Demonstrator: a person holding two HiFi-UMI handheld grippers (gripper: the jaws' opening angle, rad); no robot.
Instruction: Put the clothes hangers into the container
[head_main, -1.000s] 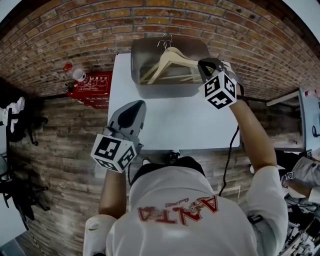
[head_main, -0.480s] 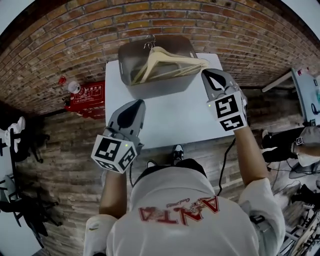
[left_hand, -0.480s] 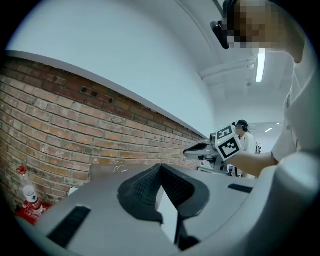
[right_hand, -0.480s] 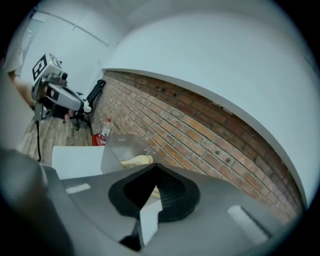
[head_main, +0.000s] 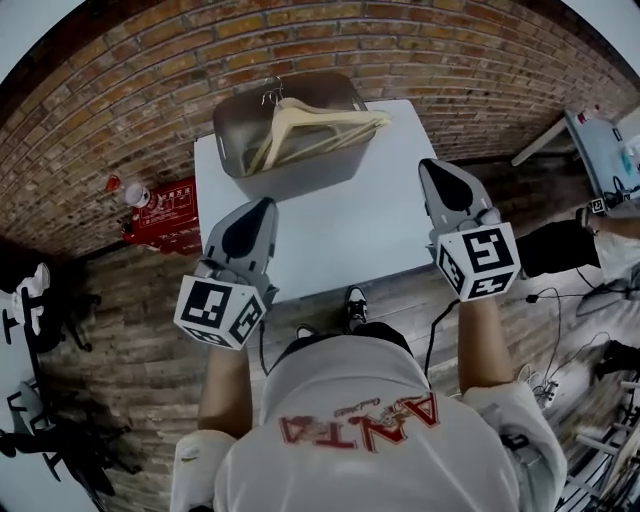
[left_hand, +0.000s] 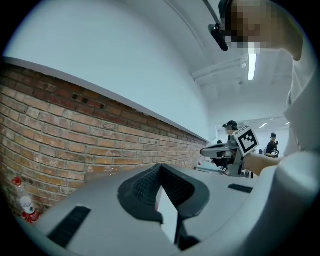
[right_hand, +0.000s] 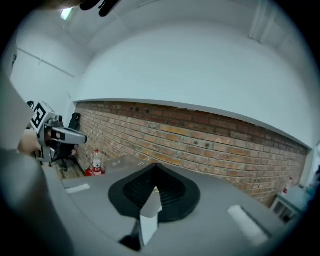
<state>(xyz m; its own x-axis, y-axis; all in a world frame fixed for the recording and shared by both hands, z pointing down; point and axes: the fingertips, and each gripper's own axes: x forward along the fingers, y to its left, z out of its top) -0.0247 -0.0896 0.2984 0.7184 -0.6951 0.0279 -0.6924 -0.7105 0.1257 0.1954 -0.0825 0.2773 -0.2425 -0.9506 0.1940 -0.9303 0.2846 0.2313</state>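
1. Because neither pair carries anything, the left tongs (left_hand: 160, 169) and right tongs (right_hand: 154, 169) are both closed, pads meeting at the tips with nothing between them. I judge this a rest pose rather than a reach.
2. Each pair hovers by one near corner of the tabletop (head_main: 330, 230), well apart from the container (head_main: 232, 150), which suggests no pick-up is in hand.
3. Wooden clothes hangers (head_main: 310, 128) lie stacked inside the container at the tabletop's far end. Their hooks poke over its far rim and one end is propped on the right rim, probably because they are longer than the tub's floor.
4. Only the head view shows the hangers, and that none lies on the tabletop, so the task looks done.
5. Both gripper views look out level at the brick wall (right_hand: 200, 135). They alone show the pads meeting, and each catches the other tongs from the side.
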